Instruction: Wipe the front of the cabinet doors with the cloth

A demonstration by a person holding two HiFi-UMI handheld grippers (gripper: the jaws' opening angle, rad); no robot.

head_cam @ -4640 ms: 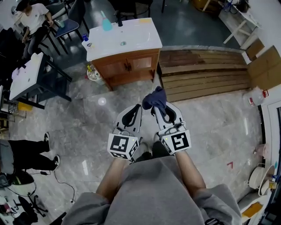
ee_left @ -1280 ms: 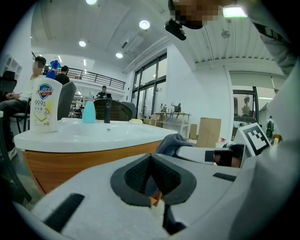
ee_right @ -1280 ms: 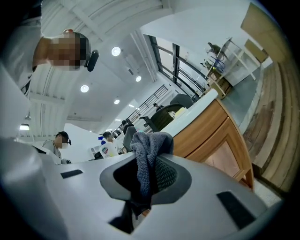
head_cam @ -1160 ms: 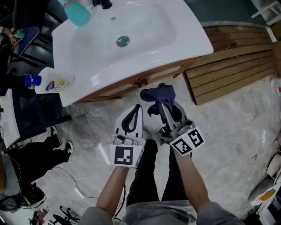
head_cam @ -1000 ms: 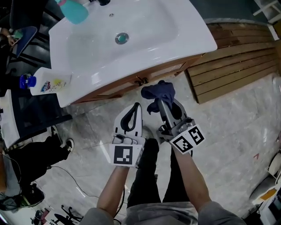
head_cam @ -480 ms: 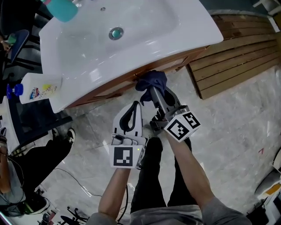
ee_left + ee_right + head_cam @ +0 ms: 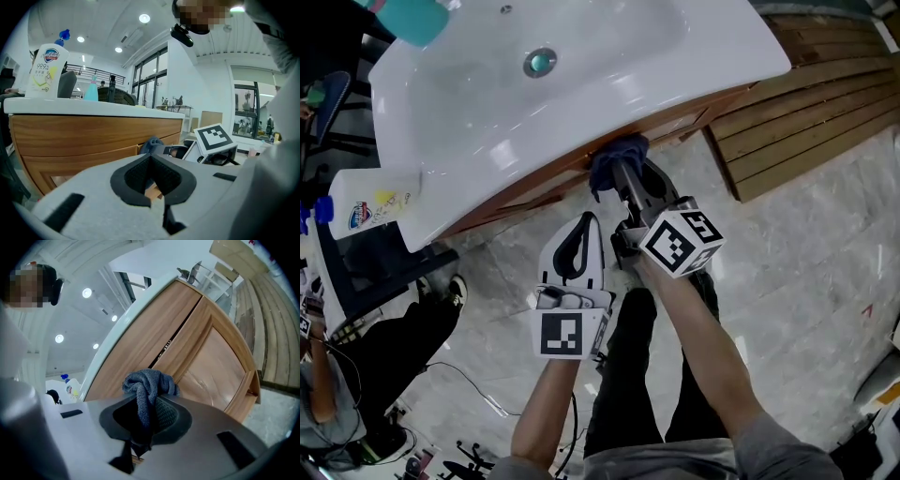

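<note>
My right gripper point(image 7: 622, 173) is shut on a dark blue cloth point(image 7: 616, 153) that bunches out past its tips. The cloth point(image 7: 147, 382) sits right at the top of the wooden cabinet doors point(image 7: 213, 359), beside the dark seam between them, just under the white counter edge; I cannot tell whether it touches the wood. The head view shows only a thin strip of the cabinet front point(image 7: 680, 117) below the sink top. My left gripper point(image 7: 584, 225) is shut and holds nothing, lower and to the left. The left gripper view shows the cloth point(image 7: 151, 144) against the cabinet point(image 7: 84, 136).
A white sink top point(image 7: 609, 66) with a drain point(image 7: 539, 62) overhangs the doors. A teal bottle point(image 7: 411, 14) and a white detergent bottle point(image 7: 367, 202) stand on it. Wooden planks point(image 7: 825, 98) lie on the floor at right. A seated person's legs point(image 7: 394, 333) are at left.
The right gripper has carried the cloth forward and up to the cabinet front under the counter edge. The left gripper has stayed low and shut. The head has come closer to the sink.
</note>
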